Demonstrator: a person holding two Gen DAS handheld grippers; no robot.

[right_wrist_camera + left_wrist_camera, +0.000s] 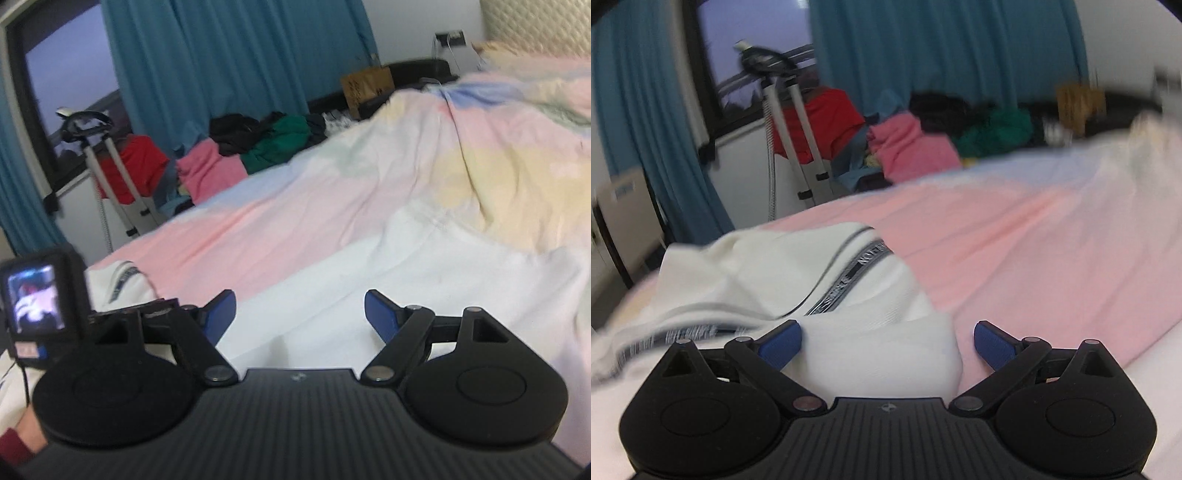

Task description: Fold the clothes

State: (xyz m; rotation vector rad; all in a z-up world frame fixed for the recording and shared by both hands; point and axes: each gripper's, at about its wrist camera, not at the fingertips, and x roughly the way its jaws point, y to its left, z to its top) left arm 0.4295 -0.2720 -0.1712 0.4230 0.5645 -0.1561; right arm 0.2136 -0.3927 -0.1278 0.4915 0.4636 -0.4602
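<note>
Left wrist view: your left gripper (888, 341) has its jaws spread wide, a fold of the white garment (798, 291) lying between the blue pads (781, 345), nothing pinched yet. The garment sits crumpled on the pink part of the bedspread (1015, 251), its striped trim showing.

Right wrist view: your right gripper (300, 314) is wide open too, over bare white bedspread, holding nothing; the garment lies off to its left, behind the left unit's camera (35, 302).

Step looks like the opening pick-up. Next, close the left jaws on that fold, bring the right across to a second edge, then spread the garment flat.
</note>
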